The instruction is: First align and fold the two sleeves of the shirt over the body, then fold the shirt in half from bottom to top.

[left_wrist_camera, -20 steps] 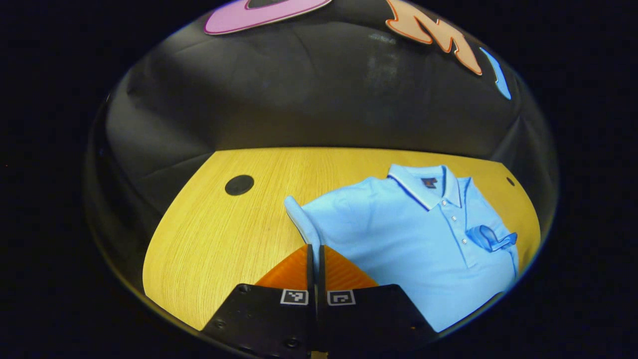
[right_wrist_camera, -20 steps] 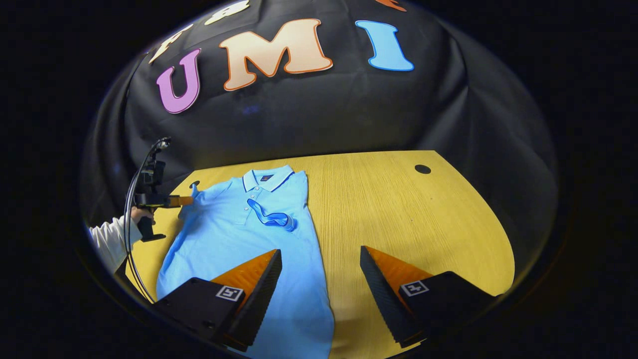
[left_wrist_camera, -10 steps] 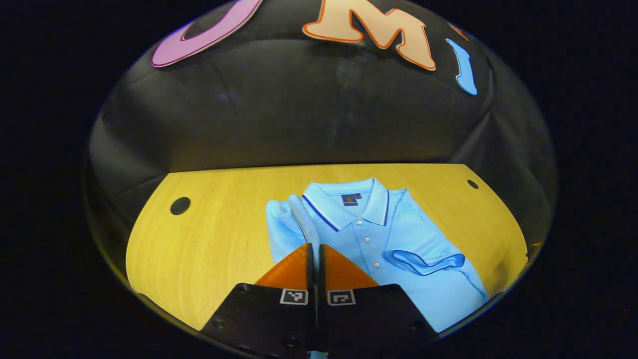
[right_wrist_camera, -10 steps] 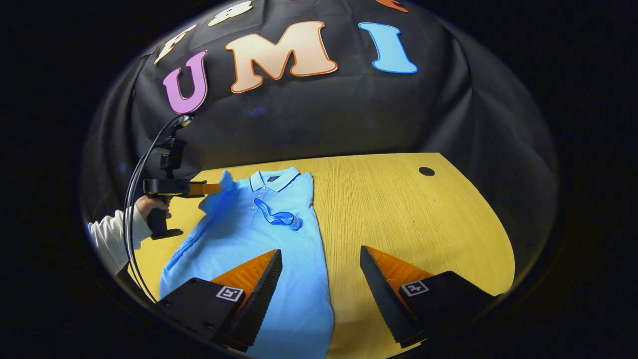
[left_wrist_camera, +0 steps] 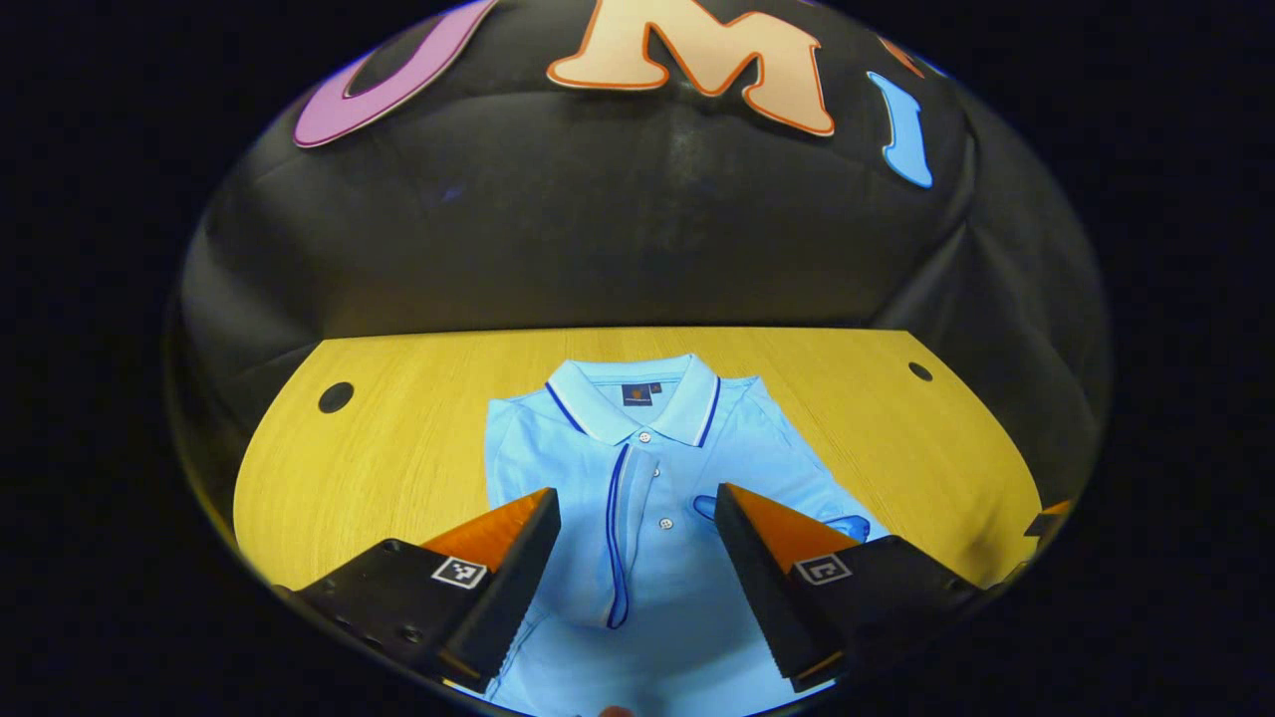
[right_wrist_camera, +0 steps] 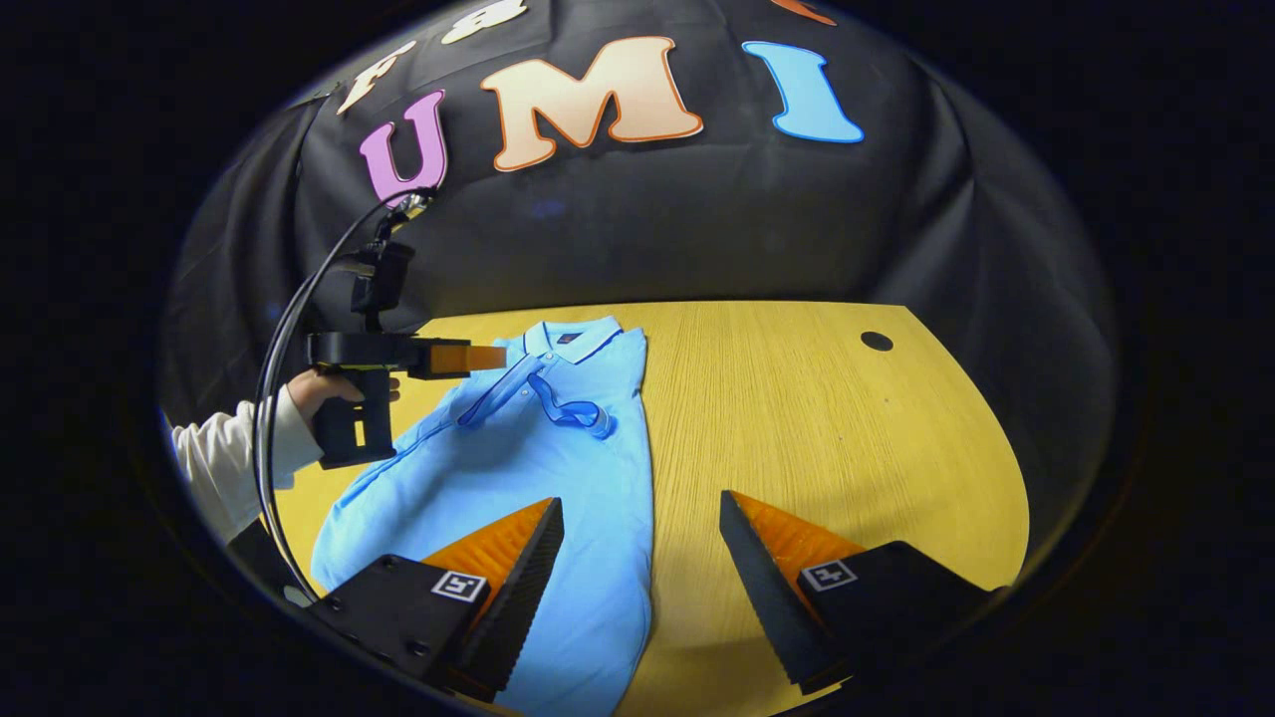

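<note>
A light blue polo shirt lies flat on the yellow table, collar at the far end. Its left sleeve lies folded across the chest as a narrow strip with a dark edge. The right sleeve is folded over the body too. My left gripper hovers open above the chest, holding nothing. In the right gripper view, the shirt stretches to the left, and a hand holds the left gripper over the collar area. My right gripper is open over the shirt's right edge.
The table has bare wood to the right of the shirt. Round dark holes sit near its far corners. A white sleeve and a black cable are at the left.
My left gripper carried the left sleeve across onto the chest, then opened and let it go. My right gripper stayed open and hardly moved.
</note>
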